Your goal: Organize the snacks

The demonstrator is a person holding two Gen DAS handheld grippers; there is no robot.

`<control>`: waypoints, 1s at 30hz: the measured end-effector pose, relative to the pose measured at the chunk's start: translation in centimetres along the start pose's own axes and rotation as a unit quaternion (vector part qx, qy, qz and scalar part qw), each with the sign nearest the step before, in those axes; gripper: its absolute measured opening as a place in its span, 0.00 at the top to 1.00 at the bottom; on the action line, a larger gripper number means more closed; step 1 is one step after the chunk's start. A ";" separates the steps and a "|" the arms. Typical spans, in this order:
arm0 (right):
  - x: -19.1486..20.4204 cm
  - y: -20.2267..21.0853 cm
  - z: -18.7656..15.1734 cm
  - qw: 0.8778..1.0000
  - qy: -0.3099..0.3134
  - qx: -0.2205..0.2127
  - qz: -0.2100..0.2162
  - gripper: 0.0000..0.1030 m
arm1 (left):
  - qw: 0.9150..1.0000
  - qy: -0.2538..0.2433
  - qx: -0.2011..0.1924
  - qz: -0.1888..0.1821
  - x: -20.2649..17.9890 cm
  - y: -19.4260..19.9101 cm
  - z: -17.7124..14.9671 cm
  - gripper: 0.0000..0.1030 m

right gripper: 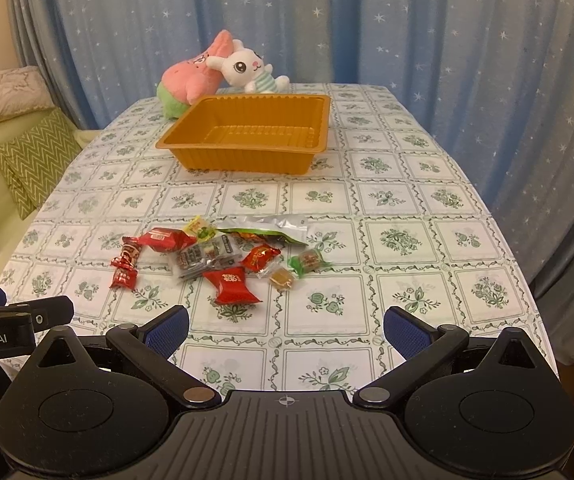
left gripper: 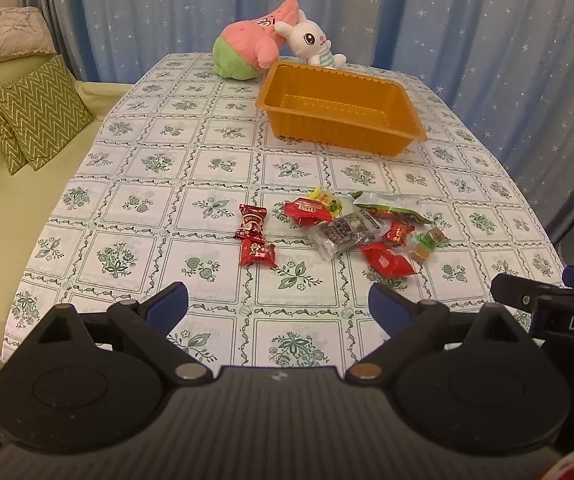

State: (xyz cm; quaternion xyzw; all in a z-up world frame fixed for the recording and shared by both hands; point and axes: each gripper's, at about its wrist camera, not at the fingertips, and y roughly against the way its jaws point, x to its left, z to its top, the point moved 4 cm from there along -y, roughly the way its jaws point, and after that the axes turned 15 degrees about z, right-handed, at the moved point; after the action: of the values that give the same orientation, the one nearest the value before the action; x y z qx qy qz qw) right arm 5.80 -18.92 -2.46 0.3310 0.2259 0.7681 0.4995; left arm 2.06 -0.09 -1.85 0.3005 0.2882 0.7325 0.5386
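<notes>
Several wrapped snacks lie loose on the patterned tablecloth: two dark red candies (left gripper: 254,235) to the left, red packets (left gripper: 387,259), a clear dark-filled packet (left gripper: 345,232), a green-and-silver pouch (left gripper: 391,206) and a small green candy (left gripper: 431,238). The same pile (right gripper: 215,258) shows in the right wrist view. An empty orange tray (left gripper: 341,106) (right gripper: 247,132) stands further back. My left gripper (left gripper: 278,304) hovers open, short of the pile, holding nothing. My right gripper (right gripper: 286,326) is open too, near the table's front edge, right of the left one.
A pink-and-green plush (left gripper: 247,46) and a white bunny plush (left gripper: 311,40) sit behind the tray. A sofa with green zigzag cushions (left gripper: 39,114) runs along the left. Blue starred curtains (right gripper: 407,20) hang behind the table. The right gripper's body (left gripper: 559,312) shows at the left view's right edge.
</notes>
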 end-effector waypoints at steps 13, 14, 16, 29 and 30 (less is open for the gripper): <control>0.1 0.0 0.0 1.000 0.000 0.002 0.000 0.00 | 1.000 0.002 0.000 -0.002 -0.1 0.2 0.1 0.07; 0.0 0.0 0.0 1.000 -0.001 0.001 0.000 0.00 | 1.000 0.002 0.000 -0.002 0.0 0.2 0.1 0.07; 0.0 0.0 0.0 1.000 -0.001 0.002 0.000 0.00 | 1.000 0.002 0.000 -0.002 0.0 0.2 0.1 0.07; -0.1 -0.2 -0.1 1.000 -0.002 0.002 0.000 0.00 | 1.000 0.002 0.001 -0.004 0.1 0.2 0.0 0.07; -0.1 -0.2 -0.1 1.000 -0.003 0.002 0.000 0.00 | 1.000 0.002 0.001 -0.004 0.1 0.2 0.1 0.07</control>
State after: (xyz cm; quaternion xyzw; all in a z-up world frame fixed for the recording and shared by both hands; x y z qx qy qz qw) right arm 5.84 -18.91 -2.67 0.3341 0.2262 0.7669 0.4991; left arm 1.97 -0.07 -1.67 0.2984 0.2915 0.7309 0.5402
